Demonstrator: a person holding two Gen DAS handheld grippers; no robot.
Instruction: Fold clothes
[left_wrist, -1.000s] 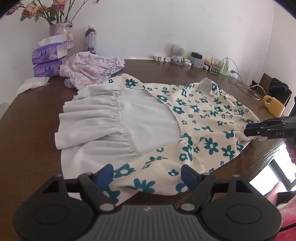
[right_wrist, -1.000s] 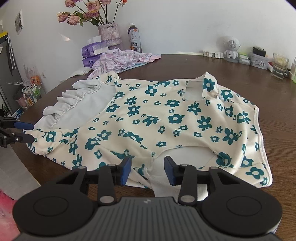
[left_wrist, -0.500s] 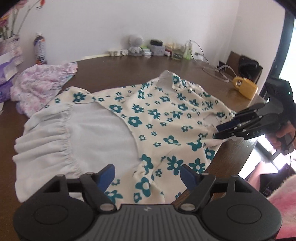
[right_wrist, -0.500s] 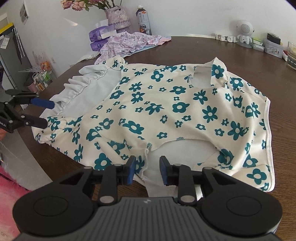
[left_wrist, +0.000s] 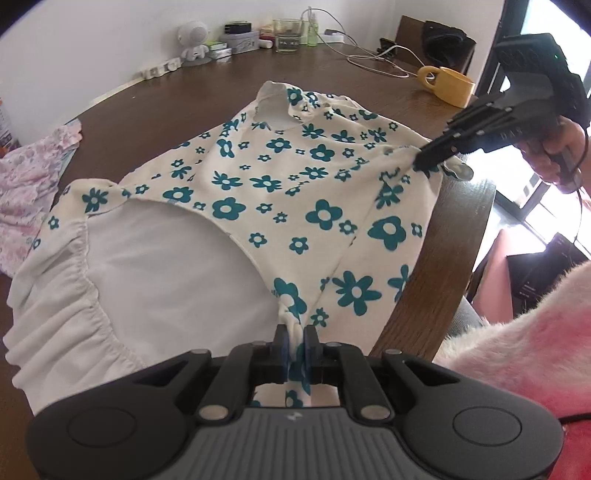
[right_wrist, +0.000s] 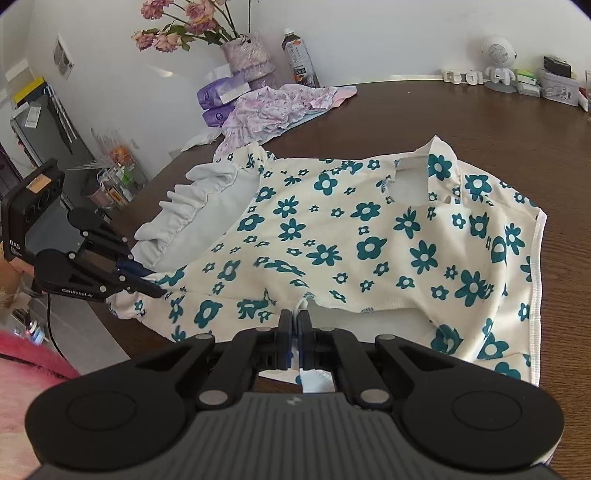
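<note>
- Daylight is pouring in from the window, blowing it out to white.
- Glare is sheening the table.
- Fisheye is bending edges; corners are going black.
- The dress is staying sharp, evenly lit.

White wall at the back. Big brown wood bench w/ a round edge. Bright light comes in from a window on the right side. Pink flowers in a vase by the wall, next to a bottle & purple tissue packs. Little white toy robot, a glass, white cables & a yellow mug sit near the back. Grey floor below.
</note>
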